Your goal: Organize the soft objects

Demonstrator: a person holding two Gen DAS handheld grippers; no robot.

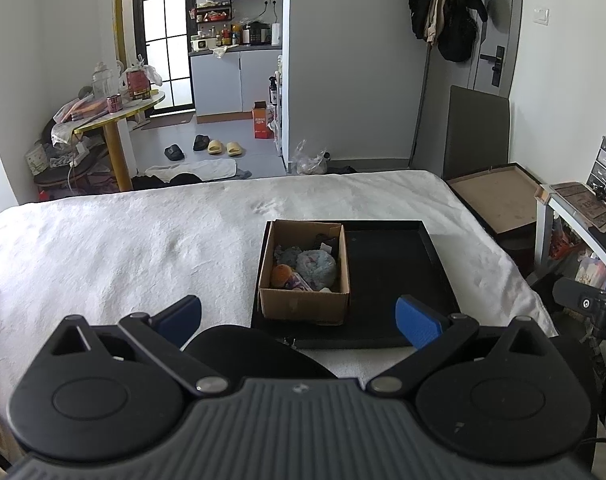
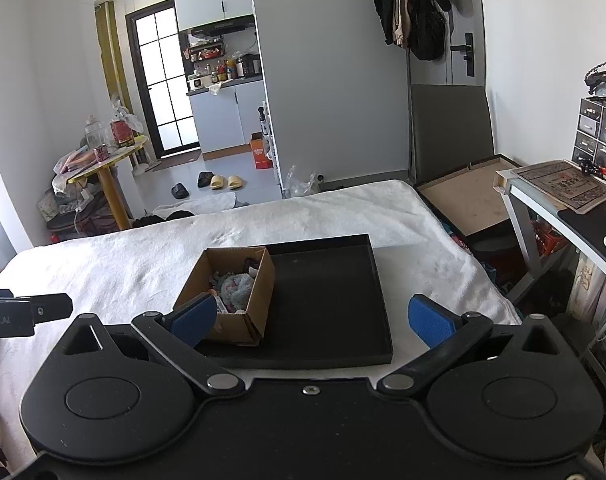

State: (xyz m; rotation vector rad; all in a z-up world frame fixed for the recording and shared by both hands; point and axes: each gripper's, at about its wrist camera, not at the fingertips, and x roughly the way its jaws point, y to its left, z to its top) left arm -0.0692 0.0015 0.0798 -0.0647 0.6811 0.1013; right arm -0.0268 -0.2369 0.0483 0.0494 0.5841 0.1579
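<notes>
A small cardboard box (image 1: pixel 303 304) (image 2: pixel 259 300) stands in the left part of a black tray (image 1: pixel 395 276) (image 2: pixel 327 300) on a white-covered bed. Inside it lie several soft items: a fluffy grey-blue and pink ball (image 1: pixel 316 266) (image 2: pixel 235 286), an orange plush piece (image 1: pixel 281 274) and a dark item at the back (image 1: pixel 327 240). My left gripper (image 1: pixel 299 320) hangs open just in front of the box, nothing between its blue pads. My right gripper (image 2: pixel 311 320) is open too, over the tray's near edge, its left pad (image 2: pixel 193 322) overlapping the box's front corner in view.
The white bed cover (image 1: pixel 143 248) spreads left of the tray. A desk (image 2: pixel 563 208) and drawer unit (image 2: pixel 599 132) stand at the right, with an open brown box (image 2: pixel 467 200) beside the bed. Beyond the bed are slippers (image 1: pixel 223 147), a cluttered yellow table (image 1: pixel 115 116) and a kitchen.
</notes>
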